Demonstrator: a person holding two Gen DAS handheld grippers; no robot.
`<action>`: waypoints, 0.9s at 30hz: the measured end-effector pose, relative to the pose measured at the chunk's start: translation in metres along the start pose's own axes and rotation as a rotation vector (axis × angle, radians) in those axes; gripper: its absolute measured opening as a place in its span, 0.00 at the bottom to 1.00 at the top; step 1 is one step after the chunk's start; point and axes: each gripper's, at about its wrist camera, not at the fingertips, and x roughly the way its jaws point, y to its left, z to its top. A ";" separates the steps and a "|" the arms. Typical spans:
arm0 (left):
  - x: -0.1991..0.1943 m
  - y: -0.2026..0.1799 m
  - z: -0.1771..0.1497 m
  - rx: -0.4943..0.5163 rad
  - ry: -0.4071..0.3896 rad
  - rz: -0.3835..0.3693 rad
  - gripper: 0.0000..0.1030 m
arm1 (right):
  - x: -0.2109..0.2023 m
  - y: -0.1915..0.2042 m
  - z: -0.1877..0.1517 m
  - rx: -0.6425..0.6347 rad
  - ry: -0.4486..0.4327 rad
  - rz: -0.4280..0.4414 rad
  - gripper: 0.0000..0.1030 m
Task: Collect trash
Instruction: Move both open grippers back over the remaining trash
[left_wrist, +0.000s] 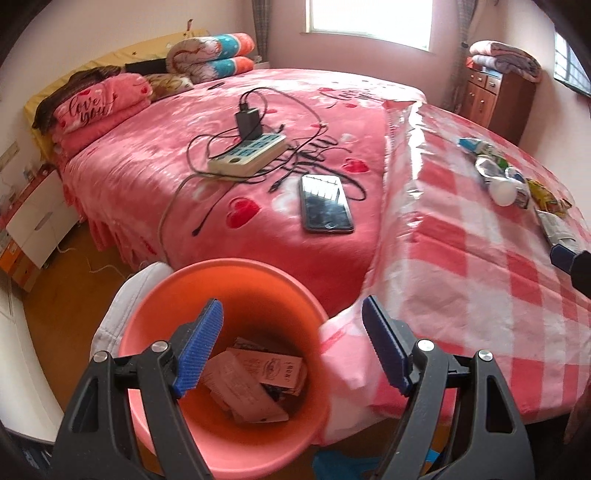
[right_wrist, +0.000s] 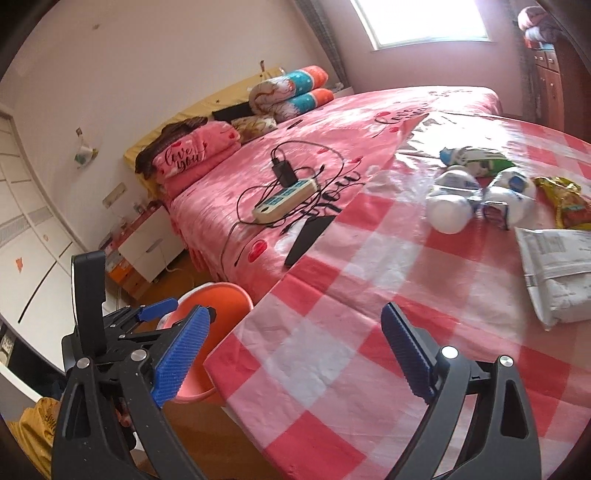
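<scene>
Glossy plastic checked tablecloth (right_wrist: 332, 295), smooth plastic bin (left_wrist: 221, 443), fuzzy cloth blanket (left_wrist: 166, 166), ribbed tool pads (left_wrist: 199, 347).

a home bedroom: bed (left_wrist: 229, 155) under a pink heart-print blanket, folded quilts (left_wrist: 212, 55) at the headboard, a bedside cabinet (left_wrist: 37, 218), a curtained window (left_wrist: 369, 18).

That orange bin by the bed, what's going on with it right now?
Someone is clearing trash with two handheld grippers. The left gripper hangs open and empty over the orange bin, which already holds some cartons. The right gripper is open over the checked cloth, where bottles and wrappers and a gray bag still lie uncollected.
</scene>
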 end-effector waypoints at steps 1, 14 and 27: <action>-0.001 -0.005 0.002 0.008 -0.003 -0.002 0.76 | -0.004 -0.004 0.000 0.005 -0.012 -0.005 0.90; -0.010 -0.065 0.019 0.115 -0.027 -0.013 0.76 | -0.044 -0.065 0.011 0.126 -0.125 -0.052 0.90; -0.011 -0.141 0.048 0.244 -0.058 -0.066 0.76 | -0.079 -0.140 0.020 0.264 -0.212 -0.148 0.90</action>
